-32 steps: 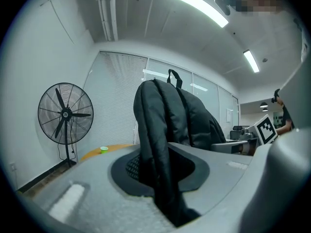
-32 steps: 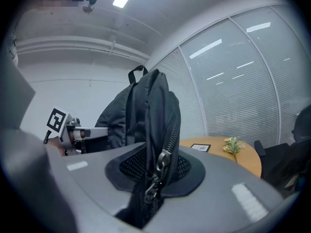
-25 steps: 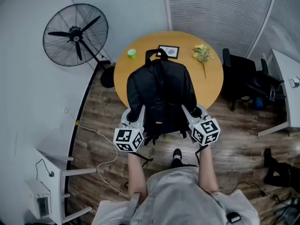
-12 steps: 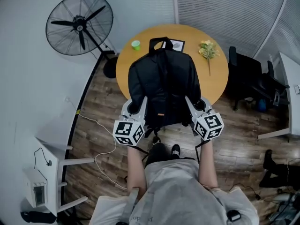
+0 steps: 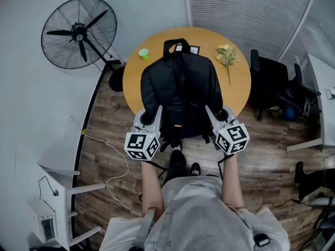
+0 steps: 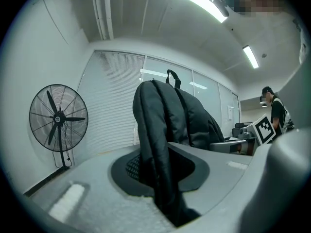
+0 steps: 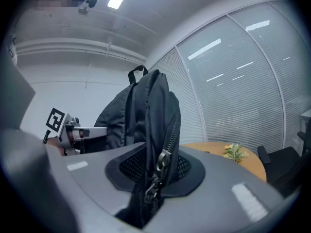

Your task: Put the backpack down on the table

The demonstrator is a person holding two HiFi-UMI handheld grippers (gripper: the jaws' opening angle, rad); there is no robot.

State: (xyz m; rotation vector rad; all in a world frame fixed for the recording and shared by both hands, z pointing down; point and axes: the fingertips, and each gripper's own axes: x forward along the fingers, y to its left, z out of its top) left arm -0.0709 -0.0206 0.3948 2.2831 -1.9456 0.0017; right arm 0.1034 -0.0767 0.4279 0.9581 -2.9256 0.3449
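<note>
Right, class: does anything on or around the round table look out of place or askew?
Only small things: a flower sprig lies loose on the table, with no vase, and a white cable trails across the floor.

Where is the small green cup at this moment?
In the head view, the green cup stands on the round table near its far-left edge, left of the backpack.

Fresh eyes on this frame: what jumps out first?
A black backpack hangs upright over the near edge of the round wooden table, pinched at its sides by the left gripper and the right gripper. A floor fan stands left of the table; yellow flowers lie on its far right.
</note>
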